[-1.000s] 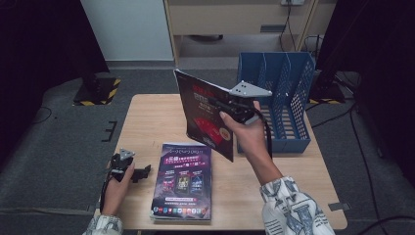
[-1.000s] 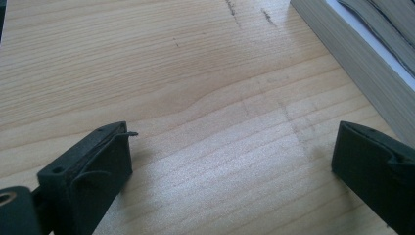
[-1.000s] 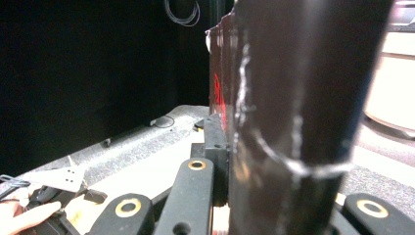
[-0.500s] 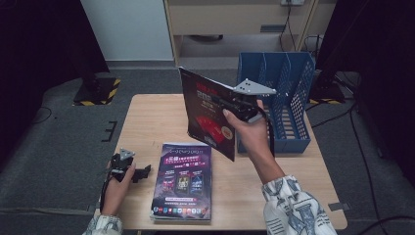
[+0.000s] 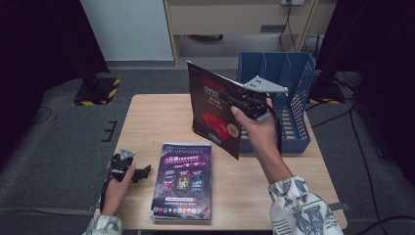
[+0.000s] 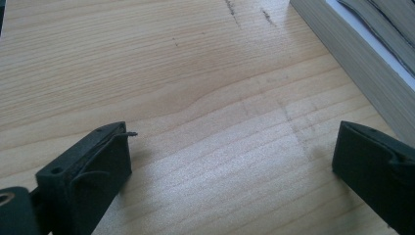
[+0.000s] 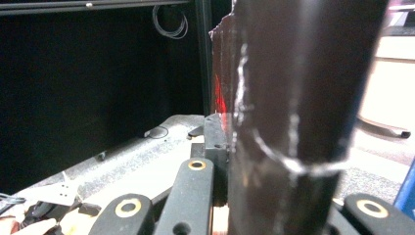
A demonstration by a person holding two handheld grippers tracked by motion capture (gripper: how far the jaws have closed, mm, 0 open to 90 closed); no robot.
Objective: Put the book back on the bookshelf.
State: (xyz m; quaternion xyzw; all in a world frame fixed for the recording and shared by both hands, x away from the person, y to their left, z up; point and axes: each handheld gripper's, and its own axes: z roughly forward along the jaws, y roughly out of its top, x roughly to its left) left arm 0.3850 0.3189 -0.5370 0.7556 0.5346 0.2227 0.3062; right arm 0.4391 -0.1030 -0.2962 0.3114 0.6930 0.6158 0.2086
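Note:
My right gripper is shut on a dark magazine with red print, held upright and tilted above the table, just left of the blue file rack. In the right gripper view the magazine's glossy cover stands edge-on, clamped in my right gripper. A second magazine with a purple cover lies flat near the table's front edge. My left gripper rests low at the table's left front, open, its jaws wide apart over bare wood, with the flat magazine's page edge beside it.
The wooden table has bare room at its left and far side. The rack stands at the back right with upright dividers. Dark floor, a cabinet and cables lie beyond the table.
The right hand has carried the upright magazine a little to the right, nearer the blue rack. The left hand and the flat magazine have stayed put.

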